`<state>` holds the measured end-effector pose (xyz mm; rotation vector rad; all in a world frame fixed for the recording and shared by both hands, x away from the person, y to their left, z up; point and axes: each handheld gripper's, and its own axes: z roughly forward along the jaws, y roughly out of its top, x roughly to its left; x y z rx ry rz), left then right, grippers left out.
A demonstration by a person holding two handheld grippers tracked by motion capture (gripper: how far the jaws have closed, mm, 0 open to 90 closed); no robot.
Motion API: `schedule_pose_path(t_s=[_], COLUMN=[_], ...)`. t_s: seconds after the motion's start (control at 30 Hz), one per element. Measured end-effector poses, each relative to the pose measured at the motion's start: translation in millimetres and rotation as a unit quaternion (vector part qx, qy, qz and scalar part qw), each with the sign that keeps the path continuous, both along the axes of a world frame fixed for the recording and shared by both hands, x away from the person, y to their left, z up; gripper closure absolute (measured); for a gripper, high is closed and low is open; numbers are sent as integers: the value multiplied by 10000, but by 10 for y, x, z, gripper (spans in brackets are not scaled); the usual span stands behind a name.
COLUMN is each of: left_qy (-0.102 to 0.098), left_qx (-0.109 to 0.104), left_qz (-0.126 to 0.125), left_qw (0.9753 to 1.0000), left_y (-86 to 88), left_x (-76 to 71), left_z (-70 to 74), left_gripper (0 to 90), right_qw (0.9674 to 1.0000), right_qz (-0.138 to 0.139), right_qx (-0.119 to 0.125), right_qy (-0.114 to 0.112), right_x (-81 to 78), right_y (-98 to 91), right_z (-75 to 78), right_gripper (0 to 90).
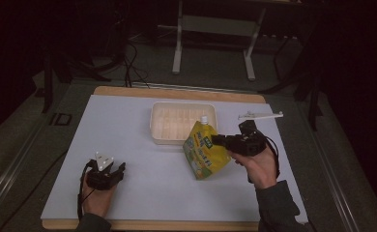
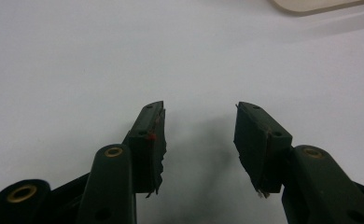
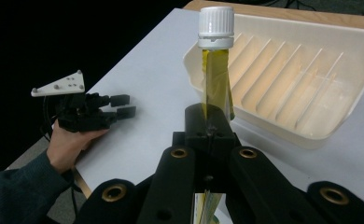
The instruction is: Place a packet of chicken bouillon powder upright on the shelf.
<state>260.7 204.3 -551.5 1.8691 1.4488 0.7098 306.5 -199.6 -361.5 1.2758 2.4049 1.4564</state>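
Dim room, grey floor (image 1: 27, 140), perhaps carpet.

Pouch (image 1: 205, 151): glossy yellow plastic film, ribbed white plastic cap (image 3: 216, 21). Tray (image 3: 353, 56): smooth cream plastic, ridged floor. Counter (image 1: 128, 125): matt white sheet over wood; tongs (image 2: 199, 140) matt black with brass rivets.

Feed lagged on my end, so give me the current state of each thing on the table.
yellow pouch: clamped at its edge, white cap on, lifted beside the tray.
right gripper: shut on the pouch.
left gripper: open, nothing between its jaws, resting low on the mat.
ribbed tray: empty, upright.
white mat: flat.
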Motion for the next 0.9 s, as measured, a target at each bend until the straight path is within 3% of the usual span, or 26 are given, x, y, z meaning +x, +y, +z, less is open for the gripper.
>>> schedule_pose_path(t_s=[0.9], left_qy=[-73], left_qx=[-45], left_qz=[-102], left_qw=[9999], left_y=[-13], left_x=[-6], left_z=[-1], left_gripper=[534], right_qw=[9985], right_qz=[-484], right_qx=[128], right_qy=[-231], right_x=[150], right_y=[-72], right_z=[204], right_gripper=[900])
